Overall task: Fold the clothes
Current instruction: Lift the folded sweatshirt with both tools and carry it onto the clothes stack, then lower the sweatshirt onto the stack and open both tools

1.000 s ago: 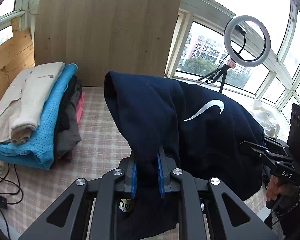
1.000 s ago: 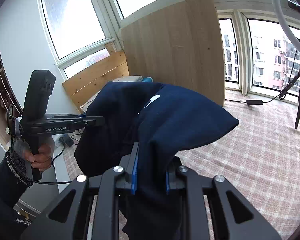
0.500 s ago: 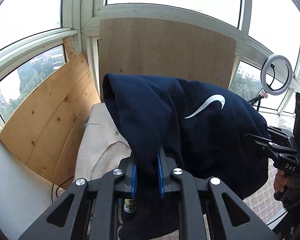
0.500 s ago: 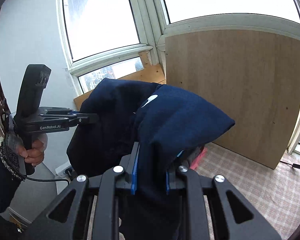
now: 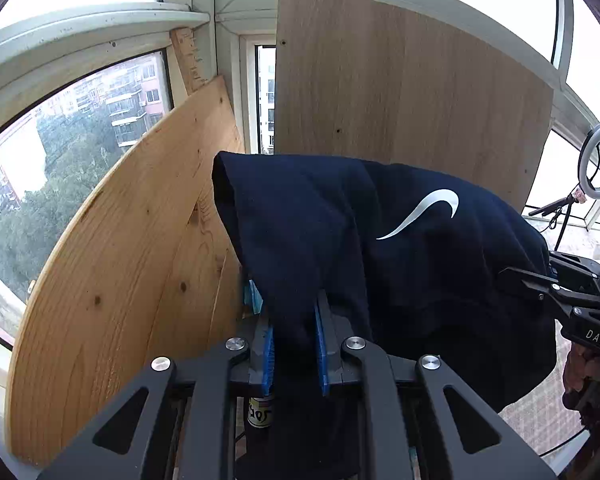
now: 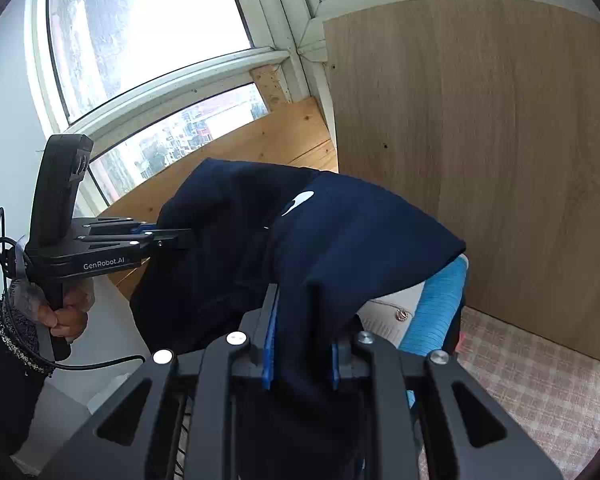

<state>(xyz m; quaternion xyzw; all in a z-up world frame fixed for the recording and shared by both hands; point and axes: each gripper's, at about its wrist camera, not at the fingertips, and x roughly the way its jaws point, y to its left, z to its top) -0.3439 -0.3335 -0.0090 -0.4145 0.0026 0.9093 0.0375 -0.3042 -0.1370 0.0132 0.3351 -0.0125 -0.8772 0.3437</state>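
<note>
Two grippers are doing the work here, and you are holding the navy garment (image 5: 340, 240) up in the air between them rather than on any surface. Your left gripper (image 5: 294, 344) is standing nearly closed, its blue pads pinching a bunched fold of the dark cloth, and your right gripper (image 6: 300, 344) is doing the same, jaws close together with the fabric squeezed between them. The garment is hanging folded over itself, the white swoosh logo (image 5: 424, 212) facing up on its top layer, and the lower edges are drooping below both grips. Beneath and just beyond it, in the right wrist view, a stack of already folded clothes is showing: a cream knit piece (image 6: 392, 312) lying on top and a blue ribbed one (image 6: 436, 308) under it, both against the tall wooden board (image 6: 500, 160) on the checked cloth (image 6: 540, 392). By the look of it, you are well into the job: several items are already folded and piled, and this one appears folded too and is being carried over the pile. What is left, as far as I can judge, is lowering it flat onto the cream piece, letting go with both grippers, and tidying any edges that slump; whether more unfolded clothes are waiting is not visible.
</note>
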